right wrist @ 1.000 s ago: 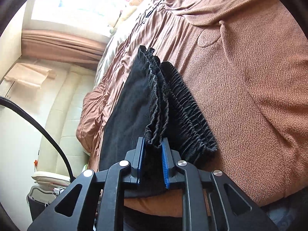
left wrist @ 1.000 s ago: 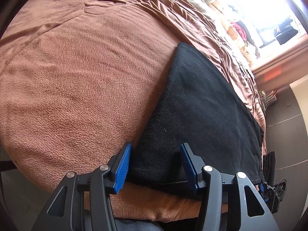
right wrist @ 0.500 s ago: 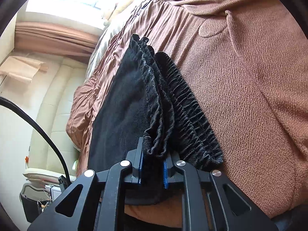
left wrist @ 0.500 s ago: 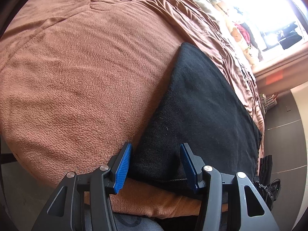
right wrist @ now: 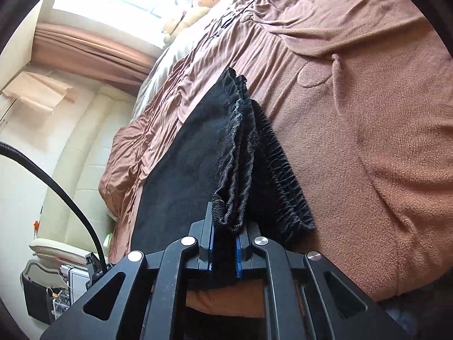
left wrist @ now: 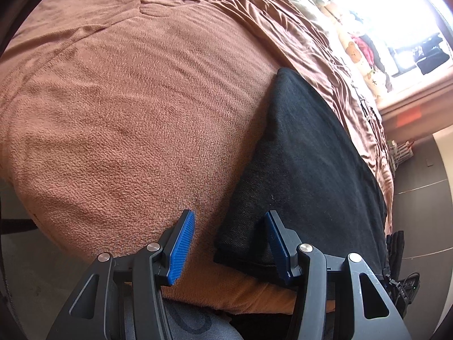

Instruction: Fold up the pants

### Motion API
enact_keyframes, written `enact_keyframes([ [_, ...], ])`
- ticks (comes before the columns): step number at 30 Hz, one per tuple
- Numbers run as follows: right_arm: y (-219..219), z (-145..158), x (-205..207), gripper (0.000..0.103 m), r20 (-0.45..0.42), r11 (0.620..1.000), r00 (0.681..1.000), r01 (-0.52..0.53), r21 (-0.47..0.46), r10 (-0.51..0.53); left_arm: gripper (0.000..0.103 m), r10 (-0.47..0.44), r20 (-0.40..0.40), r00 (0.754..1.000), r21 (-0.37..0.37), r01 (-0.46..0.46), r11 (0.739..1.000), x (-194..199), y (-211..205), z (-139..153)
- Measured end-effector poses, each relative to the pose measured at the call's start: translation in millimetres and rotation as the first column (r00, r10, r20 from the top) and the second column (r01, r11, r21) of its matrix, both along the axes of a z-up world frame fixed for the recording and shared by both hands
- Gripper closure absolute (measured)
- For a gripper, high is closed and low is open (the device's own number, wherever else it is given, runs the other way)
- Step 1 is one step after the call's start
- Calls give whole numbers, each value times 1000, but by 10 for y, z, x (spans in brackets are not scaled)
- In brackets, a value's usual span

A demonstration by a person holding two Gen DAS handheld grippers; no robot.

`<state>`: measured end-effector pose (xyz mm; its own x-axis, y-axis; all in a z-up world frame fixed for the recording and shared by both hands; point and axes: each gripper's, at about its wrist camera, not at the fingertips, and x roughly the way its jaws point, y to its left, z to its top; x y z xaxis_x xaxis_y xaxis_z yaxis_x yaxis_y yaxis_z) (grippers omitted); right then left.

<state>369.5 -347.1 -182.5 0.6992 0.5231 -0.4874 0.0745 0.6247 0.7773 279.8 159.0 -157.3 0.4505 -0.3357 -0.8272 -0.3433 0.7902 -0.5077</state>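
Black pants (left wrist: 305, 170) lie along the bed's (left wrist: 127, 119) near edge. Right gripper (right wrist: 224, 250), jaws just closing, clamps the waistband (right wrist: 235, 170); left gripper (left wrist: 229, 243) gapes, unclenched, straddling the opposite end's near corner.

Left wrist view: pants (left wrist: 305, 164) lie flat on the bed (left wrist: 136, 107), near its front edge, running from the tongs toward the window (left wrist: 396, 14) at upper right. Left tongs (left wrist: 229, 243) straddle the pants' near left corner, one pad off the cloth. Right wrist view: right tongs (right wrist: 223, 243) sit at the near waistband (right wrist: 235, 164) corner, cloth between the pads; curtain (right wrist: 93, 48) and headboard (right wrist: 82, 130) lie beyond, left.
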Motion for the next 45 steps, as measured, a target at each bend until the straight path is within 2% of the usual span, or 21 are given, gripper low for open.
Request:
enact_keyframes([
  [5,-35,-205,62,96,-54,1000,998,12,-7,-12,49,-17,-1,1000,3,17,1000,27,-22,-26],
  [8,-12,-209,55,96,-63,1000,998,12,-1,-12,49,-14,5,1000,-13,14,1000,27,7,-47],
  [11,4,-80,24,95,-54,1000,999,-3,-25,2,49,-7,17,1000,-39,8,999,18,39,-56],
  [13,41,45,-14,89,-47,996,999,-15,-84,11,49,3,28,1000,-57,-2,998,-6,67,-64],
  [15,79,189,-56,89,-41,987,999,-3,-159,-4,49,9,37,999,-74,-6,997,-28,79,-62],
  [18,134,378,-137,88,-8,977,1000,4,-213,-6,49,13,46,999,-110,-8,994,-68,69,-59],
  [21,307,568,-204,88,20,955,1000,2,-298,5,49,9,49,999,-180,0,984,-75,16,-104],
  [24,472,737,-266,88,46,924,999,27,-382,-10,49,21,55,998,-168,-12,986,-36,-9,-90],
  [30,688,933,-393,88,86,889,996,70,-452,-34,55,76,55,996,-233,-61,971,-8,61,-149],
  [37,769,1038,-485,88,118,852,981,195,-486,-157,56,55,63,996,-199,-41,979,14,-28,-115],
  [43,1052,996,-380,88,91,882,995,88,-463,-51,56,50,79,996,-204,-32,978,51,-49,-122],
  [45,1224,950,-334,88,71,880,997,33,-473,1,61,49,85,995,-204,-31,979,46,-54,-121],
])
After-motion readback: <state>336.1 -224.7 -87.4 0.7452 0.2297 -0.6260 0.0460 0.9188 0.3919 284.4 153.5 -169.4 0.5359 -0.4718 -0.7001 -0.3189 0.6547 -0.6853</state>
